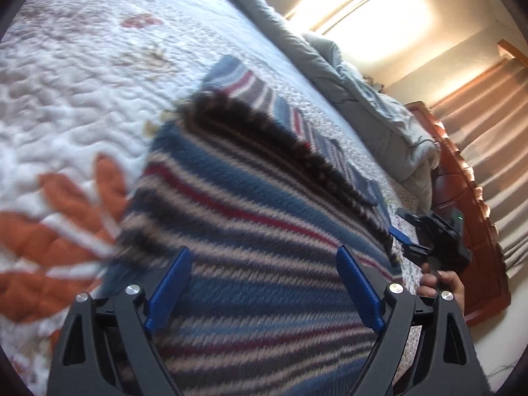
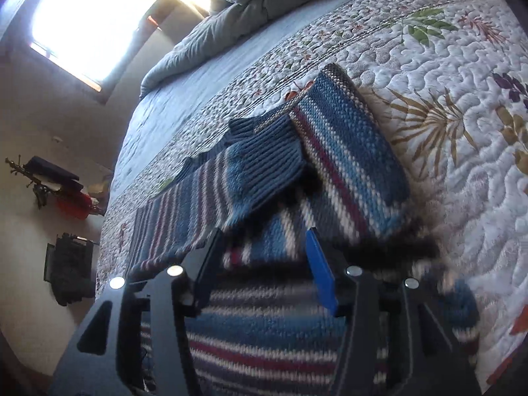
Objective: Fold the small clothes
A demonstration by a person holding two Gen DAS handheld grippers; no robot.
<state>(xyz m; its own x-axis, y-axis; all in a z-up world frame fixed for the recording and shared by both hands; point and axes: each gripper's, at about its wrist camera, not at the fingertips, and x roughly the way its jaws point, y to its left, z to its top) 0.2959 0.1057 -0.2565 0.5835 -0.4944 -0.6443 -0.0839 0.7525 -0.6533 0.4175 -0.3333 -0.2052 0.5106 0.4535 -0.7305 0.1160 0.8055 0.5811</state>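
Note:
A small knitted sweater [image 1: 250, 204] with blue, white, grey and dark red stripes lies on a quilted bedspread [image 1: 82, 66]. My left gripper [image 1: 264, 254] is open just above the sweater's body, with nothing between its blue fingers. My right gripper [image 2: 264, 234] is open low over the sweater [image 2: 346, 151], whose sleeve [image 2: 231, 181] lies folded across the body. The right gripper also shows in the left wrist view [image 1: 429, 241] at the sweater's right edge, held by a hand.
The floral bedspread [image 2: 445, 99] covers a wide bed. A rumpled grey duvet [image 1: 379, 105] lies at the head end. A wooden bed frame [image 1: 468, 204] and curtains [image 1: 495, 115] are to the right. Dark items [image 2: 66, 264] hang on the wall by a bright window.

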